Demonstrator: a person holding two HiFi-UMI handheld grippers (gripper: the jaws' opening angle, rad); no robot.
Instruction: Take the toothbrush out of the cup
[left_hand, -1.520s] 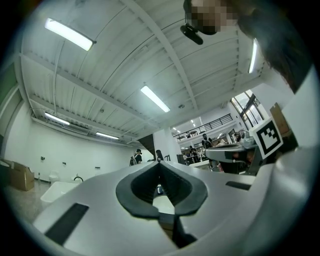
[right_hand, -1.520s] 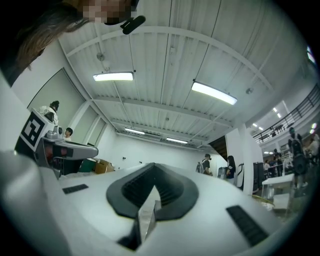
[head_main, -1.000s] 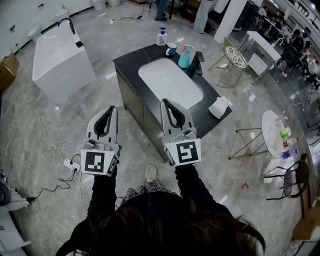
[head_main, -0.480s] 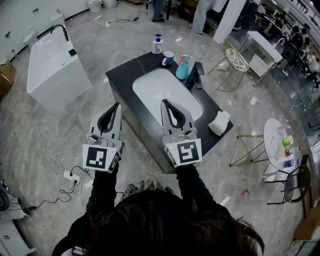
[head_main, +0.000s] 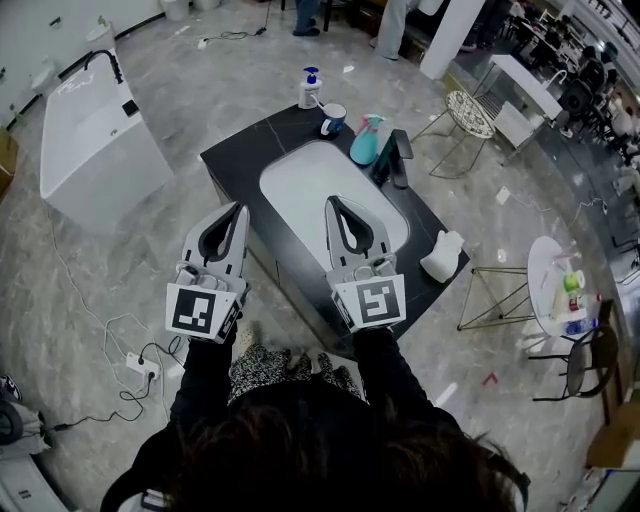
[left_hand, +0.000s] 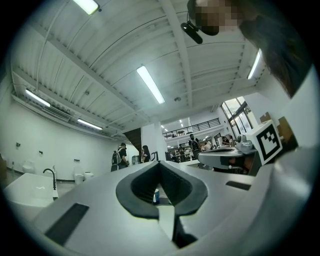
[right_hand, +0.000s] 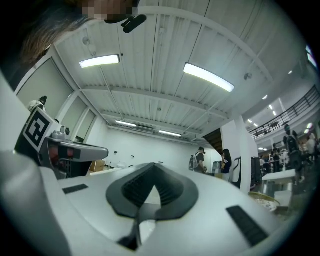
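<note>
A blue-and-white cup (head_main: 333, 117) stands at the far end of a black counter (head_main: 235, 150), behind the white sink basin (head_main: 330, 195). The toothbrush in it is too small to make out. My left gripper (head_main: 237, 209) is shut and empty, its tip over the counter's near left edge. My right gripper (head_main: 332, 204) is also shut and empty, over the basin's near part. Both are well short of the cup. In the left gripper view the closed jaws (left_hand: 159, 165) frame a small blue-and-white item (left_hand: 156, 196). The right gripper view shows its closed jaws (right_hand: 152, 167) against the ceiling.
Beside the cup stand a white pump bottle (head_main: 309, 90), a teal spray bottle (head_main: 366, 140) and a black faucet (head_main: 397, 158). A white object (head_main: 441, 257) lies on the counter's right corner. A white bathtub (head_main: 95, 130) is left, a wire stool (head_main: 497, 290) right, cables (head_main: 145, 365) on the floor.
Counter and basin have drawn closer and lower in the head view as the person walked up. Both shut grippers now reach over the counter's near edge.
</note>
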